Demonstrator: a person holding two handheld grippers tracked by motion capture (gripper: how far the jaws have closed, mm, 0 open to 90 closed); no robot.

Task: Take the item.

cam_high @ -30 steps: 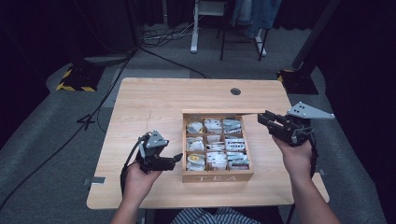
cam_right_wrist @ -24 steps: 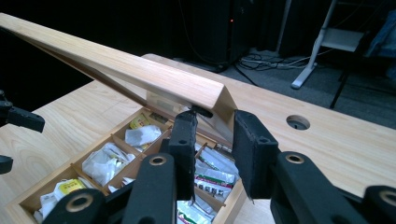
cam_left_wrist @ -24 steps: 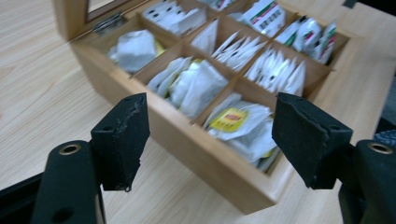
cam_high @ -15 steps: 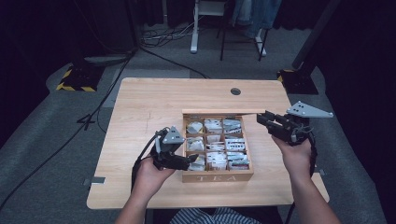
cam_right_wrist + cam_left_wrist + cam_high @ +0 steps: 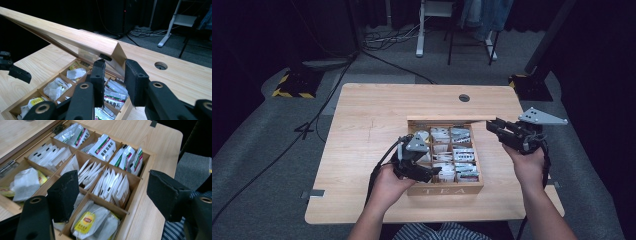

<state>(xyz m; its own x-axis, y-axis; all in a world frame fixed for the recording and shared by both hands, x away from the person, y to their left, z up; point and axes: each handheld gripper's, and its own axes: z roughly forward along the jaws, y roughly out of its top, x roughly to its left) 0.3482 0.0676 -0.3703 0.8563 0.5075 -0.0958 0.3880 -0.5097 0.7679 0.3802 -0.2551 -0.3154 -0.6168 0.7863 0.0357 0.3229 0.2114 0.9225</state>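
Right jaws: closed on the front edge of the raised lid, one pad on each face of the wood, as seen in the right gripper view.
Right gripper: held level at the box's far right corner in the high view, the lid being kept up by it.
Left jaws: spread wide with nothing between them; tea bags were seen through the gap in the left gripper view.
Left gripper: held over the near left part of the tea box, not touching the contents as far as could be told.
Tea box: wooden, set on the table right of centre, divided into nine compartments packed with tea bags.
Writing on box: "TEA" was read on the front wall in the high view.
Yellow tag: a red mark was seen on a bag in the nearest compartment; the wording was too small to read.
White sachets: red-and-green bands with dark print, not legible.
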